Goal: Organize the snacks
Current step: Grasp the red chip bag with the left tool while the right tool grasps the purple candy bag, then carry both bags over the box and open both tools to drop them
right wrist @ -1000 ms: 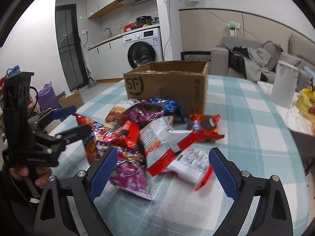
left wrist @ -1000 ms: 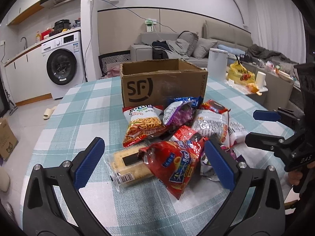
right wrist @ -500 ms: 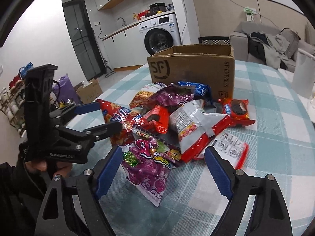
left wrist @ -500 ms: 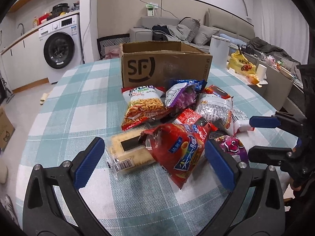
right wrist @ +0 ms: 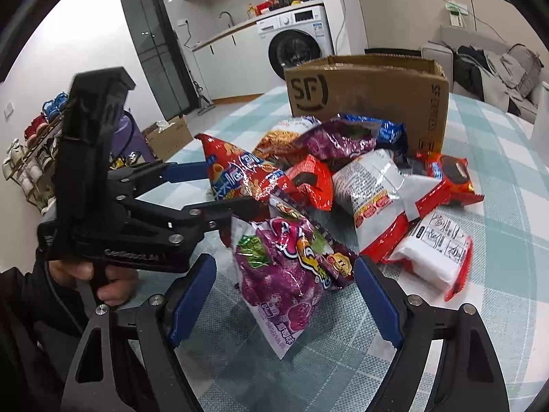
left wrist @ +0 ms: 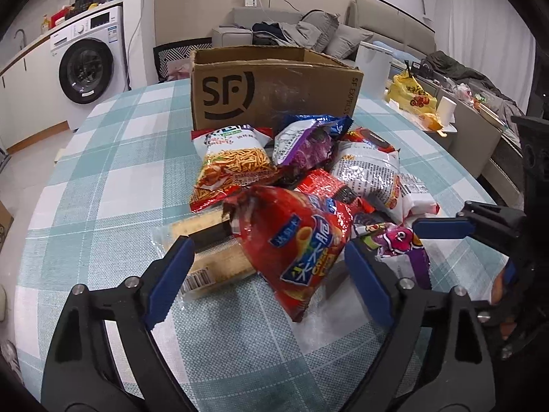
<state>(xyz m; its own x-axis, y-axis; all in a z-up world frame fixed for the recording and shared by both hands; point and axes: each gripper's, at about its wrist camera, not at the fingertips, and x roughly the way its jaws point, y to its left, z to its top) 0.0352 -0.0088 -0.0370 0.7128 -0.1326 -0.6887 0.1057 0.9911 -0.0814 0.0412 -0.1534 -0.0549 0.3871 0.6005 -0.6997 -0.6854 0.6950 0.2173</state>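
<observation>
Left tool (left wrist: 266, 264) and right tool (right wrist: 284, 295), jaws just narrowing yet unclamped, straddle the red bag (left wrist: 295, 243) and purple bag (right wrist: 291, 274); slick, puffy film could squirt free.

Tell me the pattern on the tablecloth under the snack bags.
Teal-and-white checked tablecloth, clearest in the left wrist view.

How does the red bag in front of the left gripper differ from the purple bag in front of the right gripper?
The red bag shows tube-shaped snacks and blue lettering; the purple bag shows cartoon figures and a green patch. The red bag leans on a clear cracker pack; the purple bag lies against other bags, its white end on the cloth. Both are shiny, sealed and puffy, and each sits between open blue pads.
</observation>
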